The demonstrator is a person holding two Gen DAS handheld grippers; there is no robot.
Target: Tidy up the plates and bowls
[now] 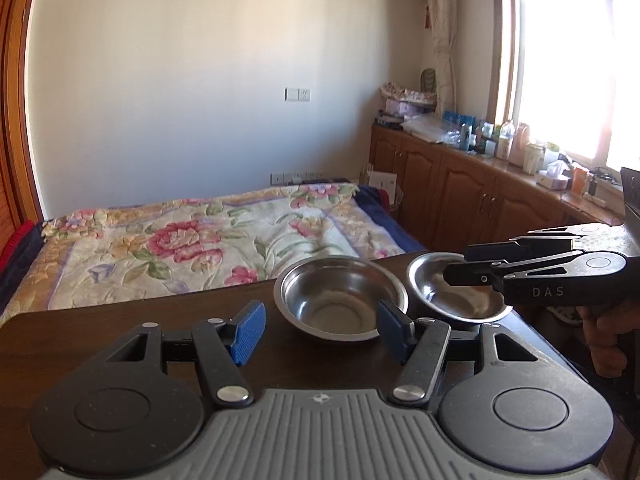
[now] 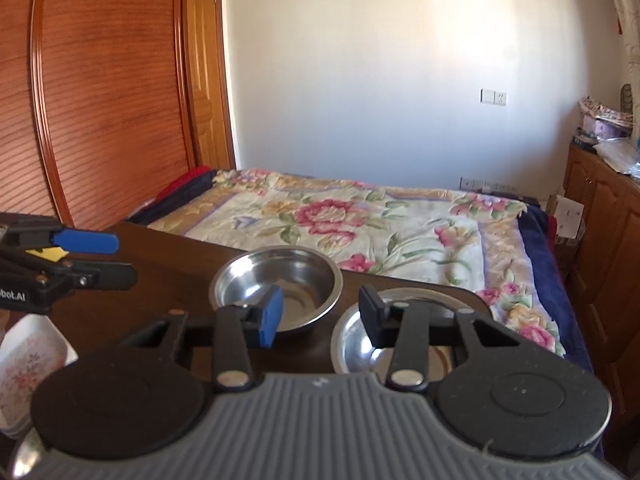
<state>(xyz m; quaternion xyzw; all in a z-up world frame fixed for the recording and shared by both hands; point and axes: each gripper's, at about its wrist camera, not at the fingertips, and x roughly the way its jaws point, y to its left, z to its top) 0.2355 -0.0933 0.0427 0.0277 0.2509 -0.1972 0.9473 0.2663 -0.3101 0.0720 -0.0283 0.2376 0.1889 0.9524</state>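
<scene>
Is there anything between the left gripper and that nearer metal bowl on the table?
Nothing visible. The left gripper is open and empty, and only bare table lies between it and the near steel bowl. The second bowl sits beside it, to the right.

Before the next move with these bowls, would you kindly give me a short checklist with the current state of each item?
1. Left gripper empty, jaws apart: ok.
2. Right gripper empty, nothing between its pads: ok.
3. Left steel bowl upright on the dark table: ok.
4. Right steel bowl upright beside it; whether the rims touch: cannot tell.
5. Right bowl clear of the table's edge: not ok, it sits near the corner.
6. Floral dish at the table's left, stacked or single: cannot tell.
</scene>
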